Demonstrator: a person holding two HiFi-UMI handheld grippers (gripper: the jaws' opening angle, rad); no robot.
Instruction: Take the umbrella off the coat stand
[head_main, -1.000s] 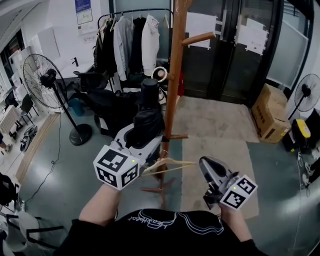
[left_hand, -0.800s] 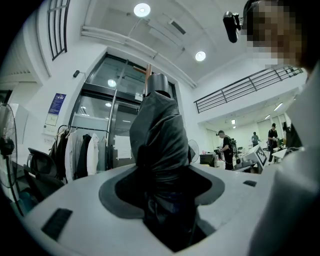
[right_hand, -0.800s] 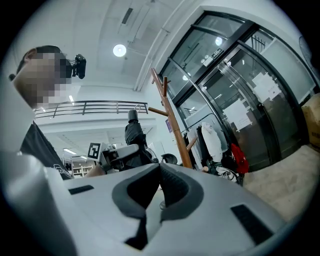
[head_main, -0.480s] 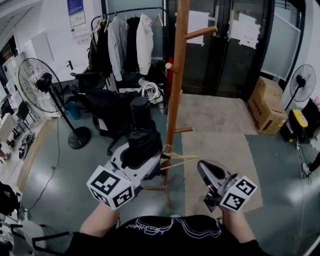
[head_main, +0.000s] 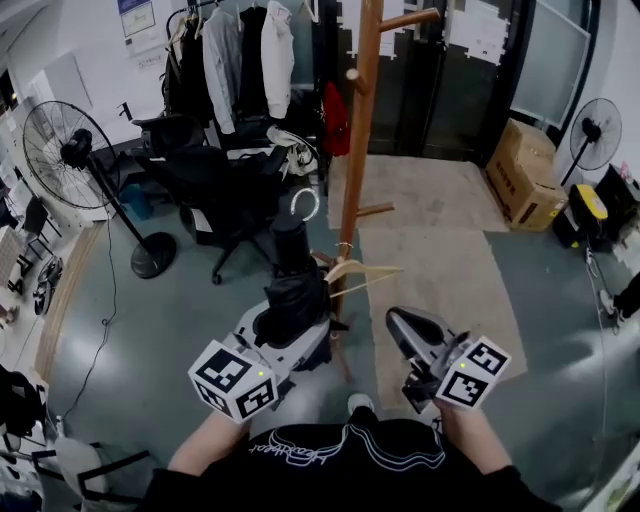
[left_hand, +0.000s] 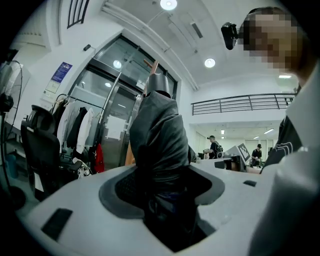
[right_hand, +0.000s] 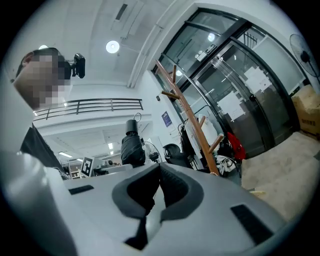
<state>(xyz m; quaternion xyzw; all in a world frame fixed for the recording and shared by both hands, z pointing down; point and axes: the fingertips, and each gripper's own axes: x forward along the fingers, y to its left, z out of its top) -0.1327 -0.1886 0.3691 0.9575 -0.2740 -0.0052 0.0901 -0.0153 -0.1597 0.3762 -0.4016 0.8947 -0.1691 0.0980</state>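
A folded black umbrella (head_main: 290, 285) stands upright in my left gripper (head_main: 292, 322), which is shut on its lower part. Its white wrist loop (head_main: 303, 204) hangs free at the top, apart from the wooden coat stand (head_main: 355, 150) just behind and to the right. In the left gripper view the umbrella (left_hand: 160, 135) fills the space between the jaws. My right gripper (head_main: 412, 338) is shut with nothing in it, low and right of the stand. The right gripper view shows the umbrella (right_hand: 131, 147) at the left and the stand (right_hand: 187, 115) ahead.
A wooden hanger (head_main: 357, 271) hangs on a low peg of the stand. At the left stand a pedestal fan (head_main: 68, 148), office chairs (head_main: 215, 190) and a rack of coats (head_main: 240, 50). A cardboard box (head_main: 525, 175) and a second fan (head_main: 597, 125) stand at the right.
The left gripper has come back and down from the stand with the umbrella, whose loop has left the peg. The right gripper has also drawn back a little.
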